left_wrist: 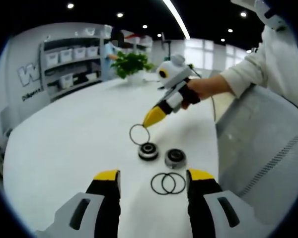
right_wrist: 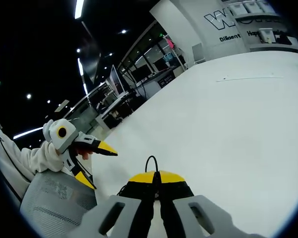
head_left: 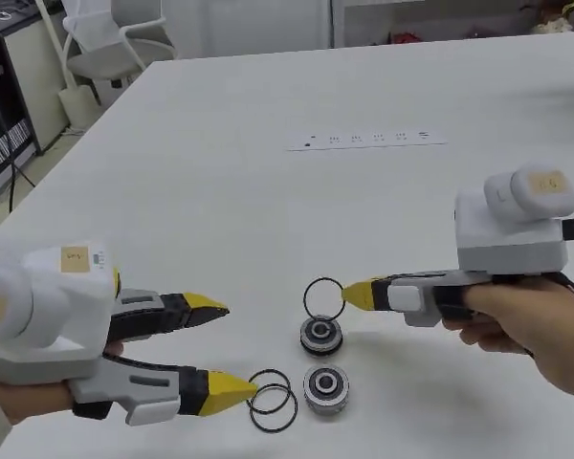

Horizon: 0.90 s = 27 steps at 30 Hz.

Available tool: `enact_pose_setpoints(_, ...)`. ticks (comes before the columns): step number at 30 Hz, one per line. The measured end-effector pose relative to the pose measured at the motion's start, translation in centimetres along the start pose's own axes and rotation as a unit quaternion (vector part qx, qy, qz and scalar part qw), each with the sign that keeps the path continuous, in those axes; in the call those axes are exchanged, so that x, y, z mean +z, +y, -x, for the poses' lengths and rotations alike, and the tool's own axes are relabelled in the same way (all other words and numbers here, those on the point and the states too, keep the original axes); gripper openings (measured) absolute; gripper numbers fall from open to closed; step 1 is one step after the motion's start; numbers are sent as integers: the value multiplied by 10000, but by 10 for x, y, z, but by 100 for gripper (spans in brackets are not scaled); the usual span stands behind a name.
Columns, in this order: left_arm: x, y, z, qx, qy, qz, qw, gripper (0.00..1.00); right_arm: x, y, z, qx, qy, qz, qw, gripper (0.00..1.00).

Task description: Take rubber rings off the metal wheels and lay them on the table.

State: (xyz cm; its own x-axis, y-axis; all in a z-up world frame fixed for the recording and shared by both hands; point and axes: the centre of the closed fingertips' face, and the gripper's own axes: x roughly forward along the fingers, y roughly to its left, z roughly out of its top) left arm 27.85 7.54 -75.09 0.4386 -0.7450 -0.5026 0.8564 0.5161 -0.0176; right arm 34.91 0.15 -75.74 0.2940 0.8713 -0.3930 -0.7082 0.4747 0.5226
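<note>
Rubber rings number three, metal wheels two.

On the big white table a metal wheel sits near another wheel; two black rings overlap beside it.

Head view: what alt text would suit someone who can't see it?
The right gripper pinches a thin rubber ring by two small metal wheels on a white table. The left gripper is open near two rings lying flat beside the nearer wheel.
</note>
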Motion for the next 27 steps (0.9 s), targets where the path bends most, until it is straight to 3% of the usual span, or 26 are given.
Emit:
enact_pose_setpoints(9,-6,-1,8,77,-10,66,9999,57,3,18,-6,254,-5,-8,9997,0)
enact_pose_setpoints(18,-14,-4,10,72,92,140,9998,60,-10,34,-16,441,247,116,9987,0)
enact_pose_setpoints(27,-21,-8,12,53,123,214,9997,60,-32,49,-27,642,675,325,9951,0)
